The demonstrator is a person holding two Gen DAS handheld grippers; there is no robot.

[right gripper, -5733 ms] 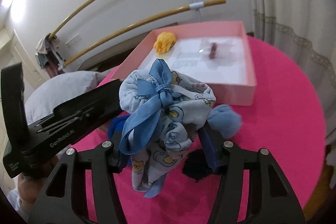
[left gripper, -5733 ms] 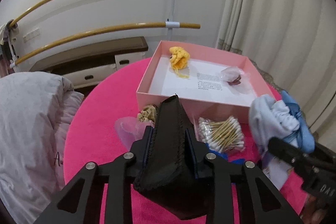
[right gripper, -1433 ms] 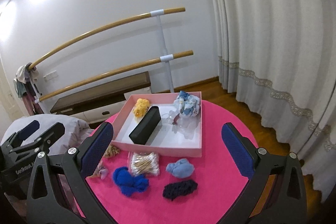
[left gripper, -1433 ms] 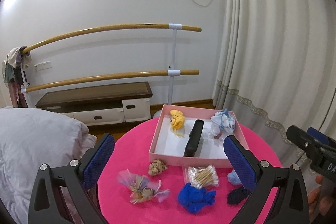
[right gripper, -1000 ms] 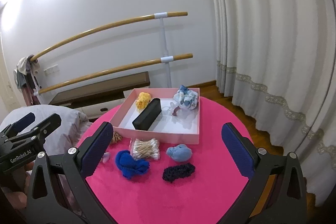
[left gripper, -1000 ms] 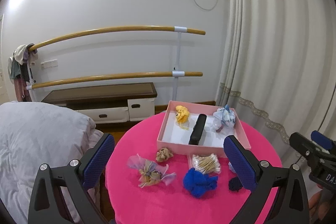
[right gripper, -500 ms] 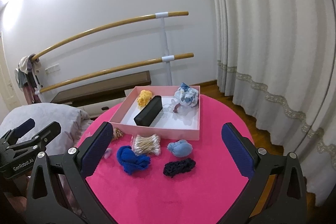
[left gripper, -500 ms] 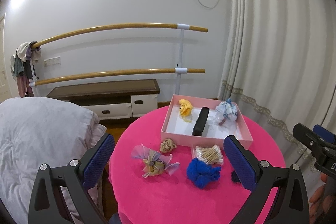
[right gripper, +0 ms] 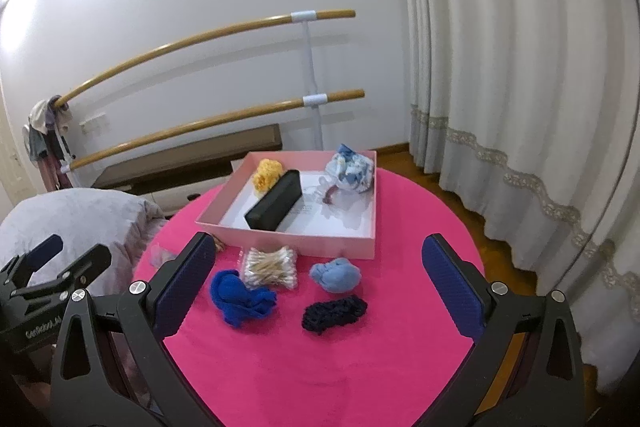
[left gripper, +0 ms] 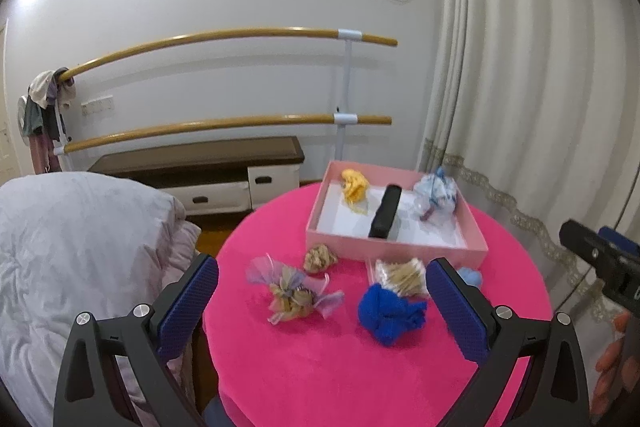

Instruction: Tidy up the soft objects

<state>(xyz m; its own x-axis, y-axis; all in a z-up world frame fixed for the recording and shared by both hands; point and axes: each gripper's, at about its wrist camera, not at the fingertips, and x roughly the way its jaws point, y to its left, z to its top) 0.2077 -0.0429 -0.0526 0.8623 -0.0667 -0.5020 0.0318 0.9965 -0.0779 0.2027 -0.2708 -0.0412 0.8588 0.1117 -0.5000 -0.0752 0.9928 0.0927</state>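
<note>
- Two grippers, both with jaws spread wide and nothing between them: the left gripper point(left gripper: 322, 301) and the right gripper point(right gripper: 318, 275) hang above the near edge of one round table point(right gripper: 400, 367) covered in pink, fuzzy cloth.
- One shallow, square pink box point(right gripper: 296, 241) sits on the far half of the table. Inside it lie four things: a yellow knitted lump point(right gripper: 267, 171), a long black pouch point(right gripper: 276, 205) lying at a slant, a clear crinkled wrapper point(right gripper: 325, 189), and a white-and-blue printed cloth bundle point(right gripper: 352, 171) tied with a ribbon.
- Outside the box, on the cloth, are six things – a packet of cotton swabs point(right gripper: 271, 267) in clear plastic, a bright blue crumpled cloth point(right gripper: 242, 299), a pale blue soft ball point(right gripper: 335, 275), a dark navy netted piece point(right gripper: 334, 313), a tan scrunchie point(left gripper: 320, 259), and a gauzy lilac bundle point(left gripper: 294, 293).
- The swabs and pale blue ball lie just in front of the box wall; the tan scrunchie sits near its left corner.
</note>
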